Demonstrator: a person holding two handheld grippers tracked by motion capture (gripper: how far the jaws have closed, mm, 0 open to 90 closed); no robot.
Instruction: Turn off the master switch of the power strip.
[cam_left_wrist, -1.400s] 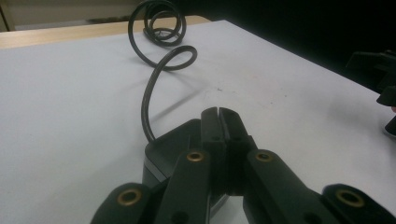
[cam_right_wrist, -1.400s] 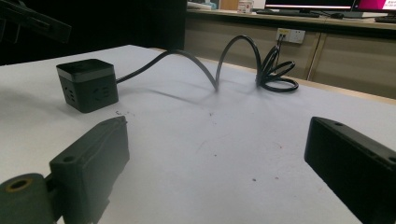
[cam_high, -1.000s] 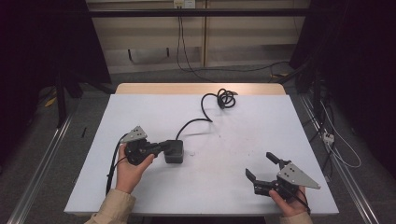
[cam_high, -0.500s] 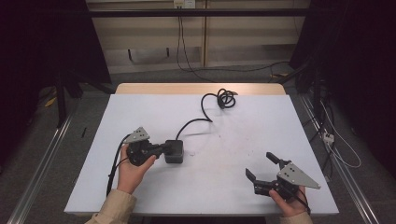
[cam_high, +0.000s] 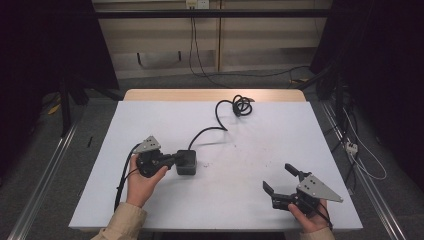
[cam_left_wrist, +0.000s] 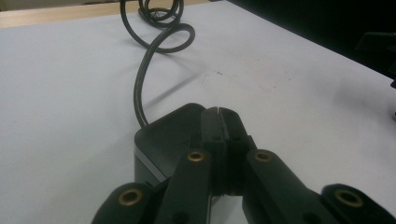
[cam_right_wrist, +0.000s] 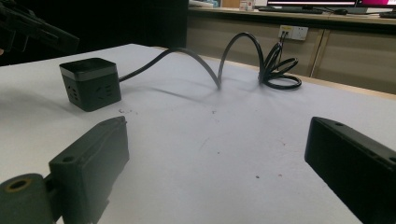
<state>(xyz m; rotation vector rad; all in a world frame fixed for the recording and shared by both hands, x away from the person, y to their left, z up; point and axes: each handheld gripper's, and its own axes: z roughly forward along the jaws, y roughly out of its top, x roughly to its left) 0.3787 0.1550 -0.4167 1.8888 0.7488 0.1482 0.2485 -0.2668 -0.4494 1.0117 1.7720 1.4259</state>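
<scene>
A black cube-shaped power block lies on the white table, left of centre. Its black cable runs back to a coil near the far edge. My left gripper is shut, its jaws pressed together with nothing between them, the tips at the block's left side. In the left gripper view the closed tips lie over the block's top, and I cannot tell whether they touch it. My right gripper stands open near the front right, empty. The right gripper view shows the block and cable beyond its wide jaws.
The table's wooden far edge shows behind the white top. Metal rails run along the floor on both sides, with loose cables on the right. Bare white surface lies between the two grippers.
</scene>
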